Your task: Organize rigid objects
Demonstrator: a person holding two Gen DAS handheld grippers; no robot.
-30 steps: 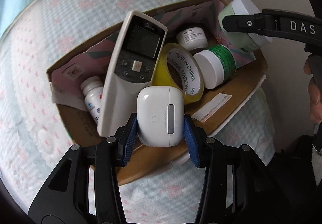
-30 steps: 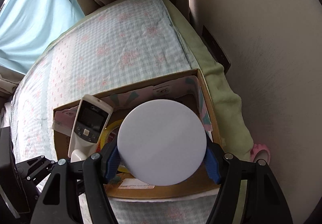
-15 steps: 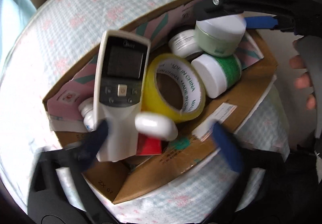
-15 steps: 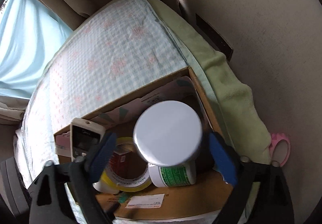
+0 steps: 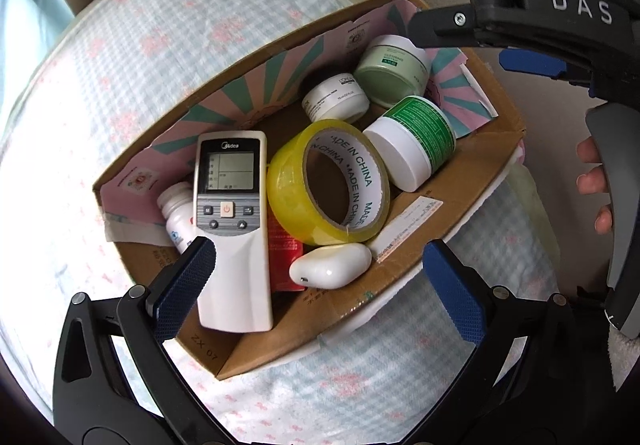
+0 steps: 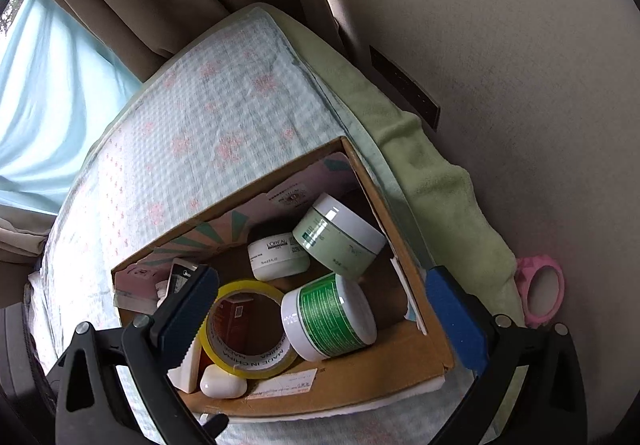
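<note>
Both grippers are empty now. A sec ago the left gripper was clamped on the white earbud case and the right gripper on the pale green jar; each has since let go, jaws spread wide w/ nothing between the pads. So two more items are dropped into the cardboard box, and judging by the bare bedspread around it, the sorting looks close to done.

Where things lie vs. the jaws:
- Earbud case rests on its side at the box's near edge, touching the yellow tape roll and just beside the red carton. It sits between the left jaws' line but below and beyond the pads, no contact.
- Pale green jar lies tilted in the far right corner, leaning on the small white jar, above the green-label tub. In the right wrist view it's well ahead of the pads, roughly centred btwn them.
- Remote stands propped over the near wall, its lower end close to the left pad of the left gripper; can't tell if they touch. A white pill bottle lies behind it.

Right gripper hangs over the box's right end in the left wrist view, fingers of the person's hand on its handle.

Risk, imo: the remote overhangs the rim and could tip out if bumped.
</note>
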